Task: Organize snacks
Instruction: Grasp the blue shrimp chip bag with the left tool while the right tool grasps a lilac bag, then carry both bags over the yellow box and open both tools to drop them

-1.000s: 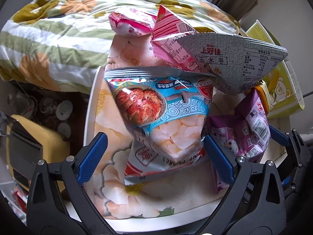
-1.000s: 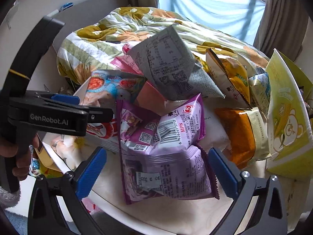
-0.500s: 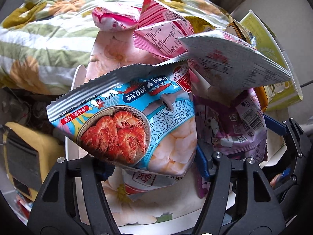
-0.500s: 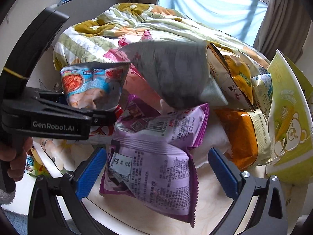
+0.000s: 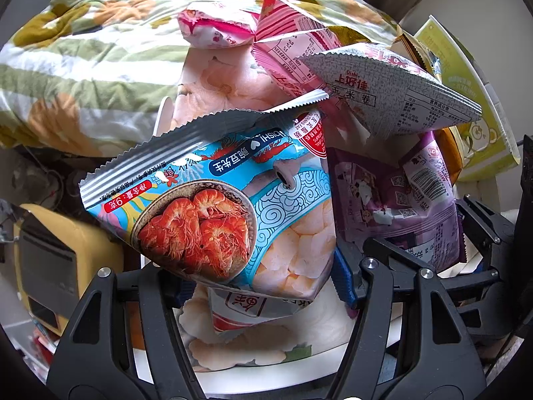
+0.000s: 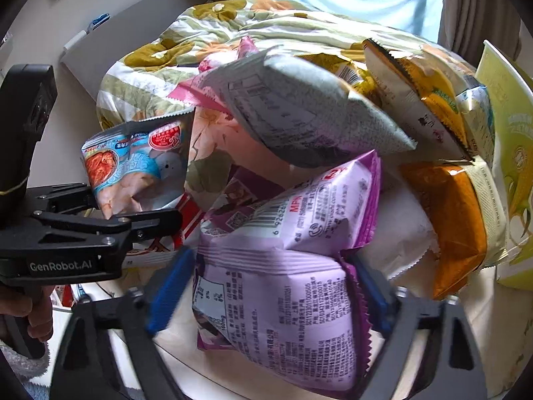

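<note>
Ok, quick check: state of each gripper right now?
Left gripper: shut on the blue shrimp chip bag, lifted off the pile.
Right gripper: fingers closing around the purple snack bag; firm grip cannot be told yet.

Shrimp-chip bag (image 5: 233, 206): sky blue with white swirl motifs, red-orange prawns and a silver serrated edge. Purple bag (image 6: 283, 283): lilac with darker violet borders. Grey bag (image 6: 309, 113): pale, printed in black. Orange bag (image 6: 446, 220): amber with cream edging. Quilt (image 5: 83, 50): white-and-green stripes with ochre flowers.
</note>
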The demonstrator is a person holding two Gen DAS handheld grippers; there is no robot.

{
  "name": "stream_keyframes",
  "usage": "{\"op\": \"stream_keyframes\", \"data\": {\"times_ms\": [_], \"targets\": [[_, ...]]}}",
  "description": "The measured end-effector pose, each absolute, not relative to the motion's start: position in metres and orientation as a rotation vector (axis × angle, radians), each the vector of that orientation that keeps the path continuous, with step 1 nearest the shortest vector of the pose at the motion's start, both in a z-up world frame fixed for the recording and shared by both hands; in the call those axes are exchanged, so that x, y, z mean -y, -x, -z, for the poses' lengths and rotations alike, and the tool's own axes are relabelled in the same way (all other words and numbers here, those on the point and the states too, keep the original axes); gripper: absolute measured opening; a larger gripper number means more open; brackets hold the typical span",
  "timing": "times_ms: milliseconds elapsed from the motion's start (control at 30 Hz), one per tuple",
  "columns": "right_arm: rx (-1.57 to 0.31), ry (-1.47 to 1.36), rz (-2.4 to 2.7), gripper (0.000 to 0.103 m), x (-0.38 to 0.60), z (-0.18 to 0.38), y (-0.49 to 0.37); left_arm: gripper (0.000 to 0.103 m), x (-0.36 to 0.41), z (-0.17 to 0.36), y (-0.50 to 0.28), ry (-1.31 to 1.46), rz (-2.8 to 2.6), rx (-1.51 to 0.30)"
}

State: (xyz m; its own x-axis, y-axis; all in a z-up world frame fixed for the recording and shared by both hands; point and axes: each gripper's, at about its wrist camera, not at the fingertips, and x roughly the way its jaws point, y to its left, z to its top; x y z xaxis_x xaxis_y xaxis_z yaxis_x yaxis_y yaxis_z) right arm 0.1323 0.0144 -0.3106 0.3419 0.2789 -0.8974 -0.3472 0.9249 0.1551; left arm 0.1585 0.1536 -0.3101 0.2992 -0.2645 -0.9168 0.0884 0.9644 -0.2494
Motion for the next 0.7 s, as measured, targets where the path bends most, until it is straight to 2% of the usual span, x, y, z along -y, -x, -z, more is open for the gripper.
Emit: {"op": "stream_keyframes", "data": {"times_ms": [200,700], "targets": [[-1.159,0.079,-0.41,0.06,-0.016,0.307,-0.131,0.061,-0.149,0.301,-0.155,0.134,0.245,-1.23],[-1.092,0.012,-0.316,0.06,0.027,0.255,-0.102,0.061,-0.104,0.229,-0.14,0.043,0.351,-1.123]]}}
